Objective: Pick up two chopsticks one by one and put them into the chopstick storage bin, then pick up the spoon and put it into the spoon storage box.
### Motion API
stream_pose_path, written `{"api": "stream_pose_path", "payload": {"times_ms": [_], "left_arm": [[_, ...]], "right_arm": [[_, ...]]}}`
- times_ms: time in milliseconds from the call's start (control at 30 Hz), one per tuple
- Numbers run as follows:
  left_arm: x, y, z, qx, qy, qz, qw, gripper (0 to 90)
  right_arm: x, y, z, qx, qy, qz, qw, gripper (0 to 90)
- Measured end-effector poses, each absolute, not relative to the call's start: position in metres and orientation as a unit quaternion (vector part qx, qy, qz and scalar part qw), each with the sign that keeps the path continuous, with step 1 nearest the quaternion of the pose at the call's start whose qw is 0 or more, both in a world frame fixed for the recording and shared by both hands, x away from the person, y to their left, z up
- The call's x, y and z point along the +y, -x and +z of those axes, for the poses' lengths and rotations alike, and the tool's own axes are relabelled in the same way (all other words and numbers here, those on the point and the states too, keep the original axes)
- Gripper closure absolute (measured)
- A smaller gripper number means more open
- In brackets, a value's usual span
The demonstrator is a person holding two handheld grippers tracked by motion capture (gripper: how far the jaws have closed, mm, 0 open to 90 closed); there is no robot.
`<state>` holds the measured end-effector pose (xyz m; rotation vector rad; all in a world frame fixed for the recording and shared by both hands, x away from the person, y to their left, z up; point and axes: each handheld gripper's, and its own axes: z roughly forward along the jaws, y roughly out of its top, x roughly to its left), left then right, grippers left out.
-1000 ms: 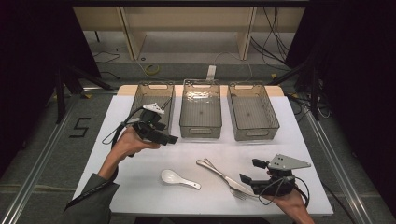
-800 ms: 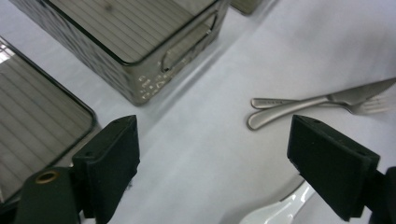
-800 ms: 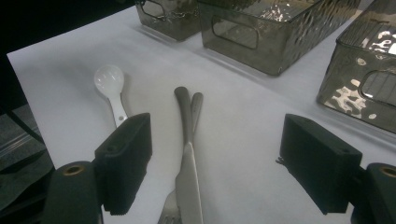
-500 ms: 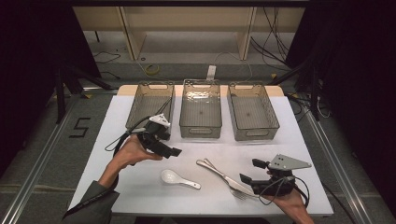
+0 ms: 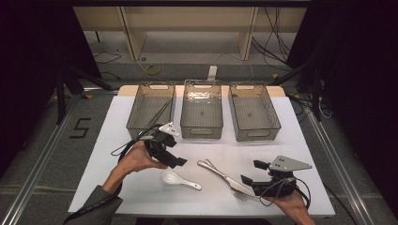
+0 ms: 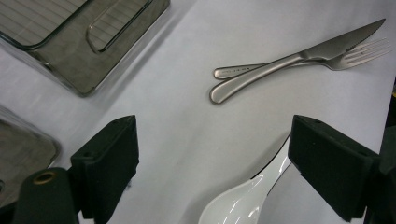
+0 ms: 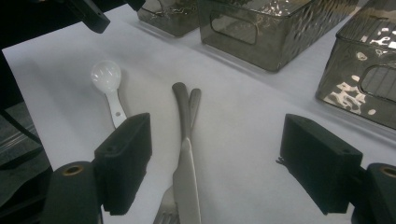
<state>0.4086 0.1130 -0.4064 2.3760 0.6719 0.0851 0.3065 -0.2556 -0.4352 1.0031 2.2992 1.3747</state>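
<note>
On the white table point(image 5: 141, 197), both grippers' jaws gape; left gripper point(image 5: 174, 161) above spoon point(image 5: 180, 179).

Overhead cam; 2 close gripper-cams

White ceramic spoon point(image 5: 180, 179) lying flat on the counter point(image 5: 141, 197), bowl up, handle pointing toward knife point(image 5: 225, 176) and fork point(image 5: 234, 190), which are lying crossed nearby.

This looks like a lab or recording room: a white table point(image 5: 141, 197) stands in a metal-rail frame point(image 5: 42, 154) on grey carpet, loose cables point(image 5: 277, 33) trail at the upper right, black drapes hang at both sides, and a taped "5" point(image 5: 80, 128) marks the floor at left.
</note>
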Motion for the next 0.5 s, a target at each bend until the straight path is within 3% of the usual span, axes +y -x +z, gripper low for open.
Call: {"api": "stream_pose_path", "payload": {"times_ms": [500], "left_arm": [[0.102, -0.396, -0.421, 0.233, -0.926, 0.021, 0.295, 15.6]], "right_arm": [[-0.256, -0.307, -0.436, 0.797, -0.349, 0.473, 0.138, 25.9]]}}
